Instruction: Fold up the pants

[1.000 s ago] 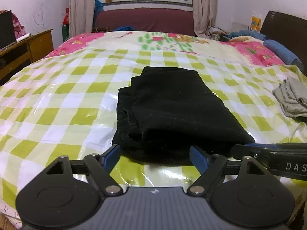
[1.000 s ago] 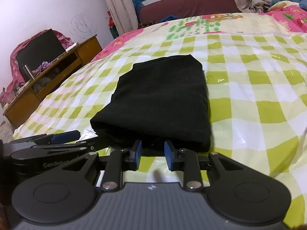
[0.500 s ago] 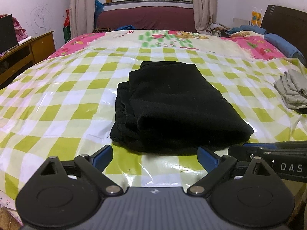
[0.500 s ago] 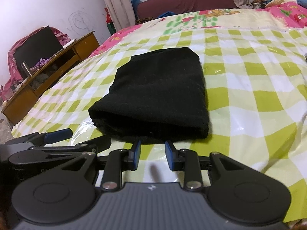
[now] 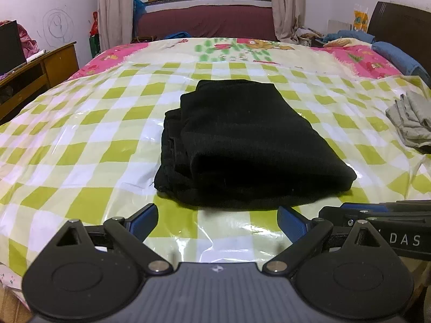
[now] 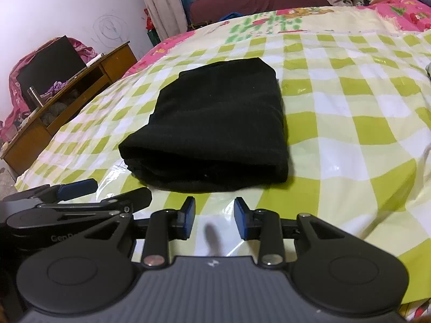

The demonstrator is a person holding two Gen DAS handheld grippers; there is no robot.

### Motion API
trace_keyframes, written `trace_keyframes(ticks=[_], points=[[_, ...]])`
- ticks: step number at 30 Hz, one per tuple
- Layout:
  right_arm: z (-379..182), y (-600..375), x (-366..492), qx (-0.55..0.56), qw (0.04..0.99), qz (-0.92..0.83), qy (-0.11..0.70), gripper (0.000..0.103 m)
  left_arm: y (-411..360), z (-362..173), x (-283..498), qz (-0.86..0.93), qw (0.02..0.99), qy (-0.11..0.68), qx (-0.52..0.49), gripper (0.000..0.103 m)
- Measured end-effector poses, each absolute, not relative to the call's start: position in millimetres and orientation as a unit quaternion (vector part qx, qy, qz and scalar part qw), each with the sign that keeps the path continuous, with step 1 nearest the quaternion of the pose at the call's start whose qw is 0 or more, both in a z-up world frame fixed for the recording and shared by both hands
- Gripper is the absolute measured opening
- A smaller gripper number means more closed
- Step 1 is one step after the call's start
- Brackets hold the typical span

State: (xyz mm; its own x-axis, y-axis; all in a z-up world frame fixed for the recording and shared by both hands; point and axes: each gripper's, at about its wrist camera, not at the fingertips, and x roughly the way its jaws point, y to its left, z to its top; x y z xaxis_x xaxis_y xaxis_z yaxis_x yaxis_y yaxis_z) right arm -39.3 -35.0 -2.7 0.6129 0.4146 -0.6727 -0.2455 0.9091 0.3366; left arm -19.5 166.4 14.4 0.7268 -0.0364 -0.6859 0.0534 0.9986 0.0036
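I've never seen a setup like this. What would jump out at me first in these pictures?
Most striking is the black pants, folded into a thick bundle in the middle of the green-and-white checked bed cover. Close to the camera, the left hand-held gripper stands wide open and empty just short of the bundle, while the right hand-held gripper is opening, nothing between its jaws. A crumpled grey garment lies at the bed's right edge.

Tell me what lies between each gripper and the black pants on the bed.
Nothing visible does. Only bare checkered cover lies between the open left gripper and the black pants, and likewise before the right gripper, whose empty jaws are opening.
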Motion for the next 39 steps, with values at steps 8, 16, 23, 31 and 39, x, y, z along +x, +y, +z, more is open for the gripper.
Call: trace_keyframes(ticks=[8,16,23,31,39], points=[[-7,-36,-41,0.111,0.889,0.183,0.404,0.034,164,10,-18,-0.019,0.923,0.385,0.015,0.103],[-11,-36,-43,0.113,0.888,0.185,0.405,0.034,157,0,-15,-0.011,0.909,0.415,0.032,0.103],[-12,-38,-43,0.118,0.888,0.185,0.405,0.034,154,0,-15,-0.010,0.908,0.417,0.035,0.103],[-12,-38,-43,0.119,0.888,0.185,0.405,0.035,155,-1,-15,-0.011,0.908,0.418,0.035,0.103],[-12,-38,-43,0.119,0.887,0.186,0.405,0.035,155,-3,-15,-0.010,0.907,0.421,0.033,0.103]])
